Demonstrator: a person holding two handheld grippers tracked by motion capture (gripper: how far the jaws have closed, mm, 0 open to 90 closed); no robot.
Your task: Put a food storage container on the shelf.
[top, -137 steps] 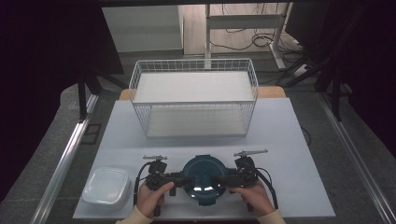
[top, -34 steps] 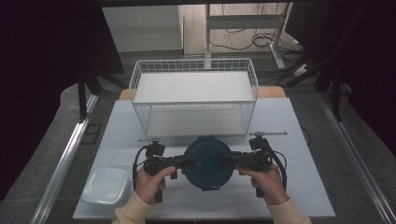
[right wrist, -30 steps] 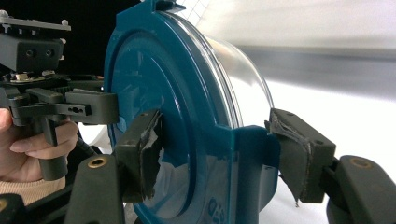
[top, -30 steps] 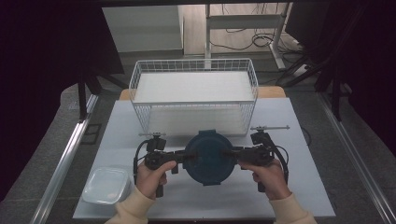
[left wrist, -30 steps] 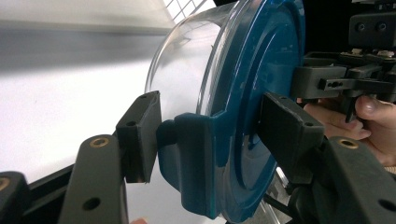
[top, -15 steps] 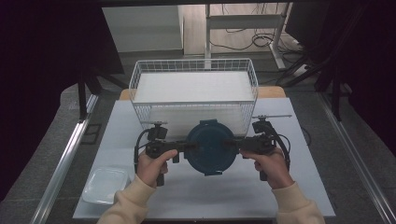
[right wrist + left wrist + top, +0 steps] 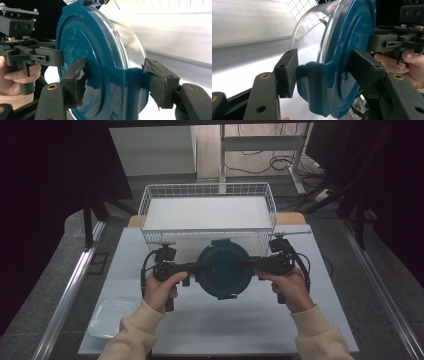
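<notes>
We hold a round container [image 7: 222,269] with a blue lid between our two claws, lifted off the white table [image 7: 310,320]. Our left gripper [image 7: 192,267] is clamped on the lid's latch tab at the container's left edge; in the left gripper view both pads press that tab [image 7: 312,85], one on the clear bowl side and one on the lid face. Our right gripper [image 7: 252,265] is clamped on the opposite tab the same way, its torn pads [image 7: 77,82] squeezing the lid's rim.

Just beyond the claws stands the white wire basket [image 7: 207,190]; its near wall sits right behind the container's far edge, so little room is left ahead. On the near side of the claws the table is bare and wide. A clear tray [image 7: 110,317] lies by the table's near-left corner, well apart from our left gripper.

Compared with a second ago, the container has moved up and away from us toward the basket, and both hands have followed it. The tray has stayed put.
</notes>
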